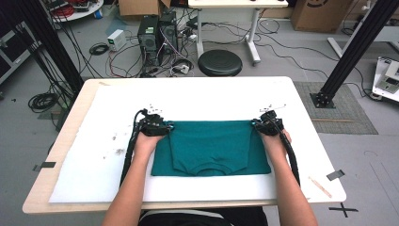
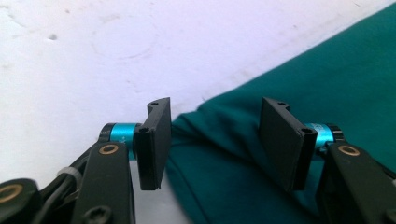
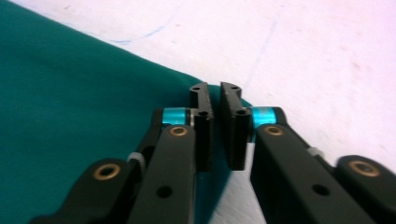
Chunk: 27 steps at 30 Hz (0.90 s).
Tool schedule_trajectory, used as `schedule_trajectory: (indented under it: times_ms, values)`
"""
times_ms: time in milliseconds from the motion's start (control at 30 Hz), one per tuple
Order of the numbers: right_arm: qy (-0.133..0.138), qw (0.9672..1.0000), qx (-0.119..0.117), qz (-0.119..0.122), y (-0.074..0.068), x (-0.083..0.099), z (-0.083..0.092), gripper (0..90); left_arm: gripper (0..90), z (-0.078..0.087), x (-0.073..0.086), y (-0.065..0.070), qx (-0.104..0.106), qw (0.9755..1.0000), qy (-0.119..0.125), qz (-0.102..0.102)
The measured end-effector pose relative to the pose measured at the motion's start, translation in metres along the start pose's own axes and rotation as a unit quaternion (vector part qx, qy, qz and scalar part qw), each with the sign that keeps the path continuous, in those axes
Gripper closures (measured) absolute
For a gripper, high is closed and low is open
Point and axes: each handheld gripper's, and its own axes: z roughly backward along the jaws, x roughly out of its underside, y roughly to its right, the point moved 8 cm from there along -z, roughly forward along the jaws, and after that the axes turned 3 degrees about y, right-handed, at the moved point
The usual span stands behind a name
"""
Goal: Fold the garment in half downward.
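Observation:
A teal shirt lies folded on the white mat, its neckline toward the near edge. My left gripper is at the shirt's far left corner. In the left gripper view the shirt bunches between the jaws of my left gripper, which stand apart with the pads clear of the cloth. My right gripper is at the far right corner. In the right gripper view the right gripper has its jaws almost together, pinching the edge of the shirt.
The mat covers a wooden table with tape pieces and a wooden stick near its right front corner. Beyond the far edge stand a black stool, computer cases, cables and black frame posts.

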Motion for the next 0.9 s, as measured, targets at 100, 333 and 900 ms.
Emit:
schedule_trajectory:
  times_ms: [100,333,900]
  values:
    - [-0.018,0.9981,0.058,0.007,0.013,0.005,0.003,84.1,41.1,0.005,-0.002,-0.004,-0.011,0.9999,0.003,0.001]
    - [0.031,0.9983,0.021,-0.045,0.018,-0.003,0.017,67.8,38.3,0.032,-0.015,-0.006,-0.002,0.9986,0.053,0.006]
    - [0.072,0.9971,-0.004,-0.025,0.003,-0.008,0.042,41.0,29.5,0.082,-0.008,-0.005,0.055,0.9908,0.123,0.007]
